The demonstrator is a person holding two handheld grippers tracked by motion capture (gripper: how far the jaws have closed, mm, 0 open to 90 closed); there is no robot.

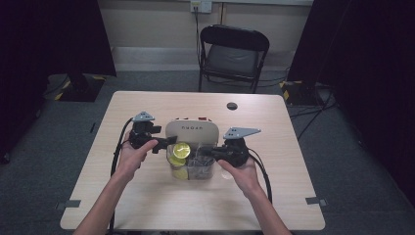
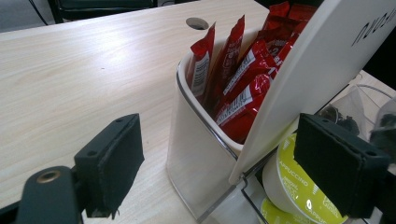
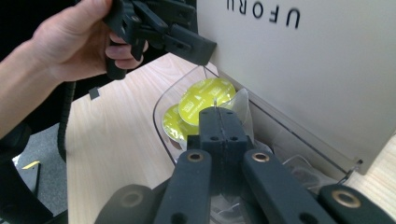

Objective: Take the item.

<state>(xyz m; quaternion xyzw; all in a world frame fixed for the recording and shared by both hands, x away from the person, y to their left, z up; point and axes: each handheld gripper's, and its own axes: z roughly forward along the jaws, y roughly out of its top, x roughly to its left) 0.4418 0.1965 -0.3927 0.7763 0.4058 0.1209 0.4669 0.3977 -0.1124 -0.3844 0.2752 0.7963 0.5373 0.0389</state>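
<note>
1. The right tool (image 3: 219,112) is clenched, its two black jaws pressed flat together; a thin edge of clear wrapping seems caught at their tips, though that is hard to tell
2. It points into the clear tray (image 3: 161,126) at the front of the cream organiser (image 1: 192,131), which stands mid-bench (image 1: 147,200)
3. Yellow-lidded coffee capsules (image 3: 205,99) lie in that tray, just beyond the right tool's tips
4. The left tool (image 2: 219,163) is released, its jaws wide apart either side of the organiser's corner, one pad near a capsule
5. Red sachets (image 2: 243,79) stand upright in the organiser's back compartment
</note>
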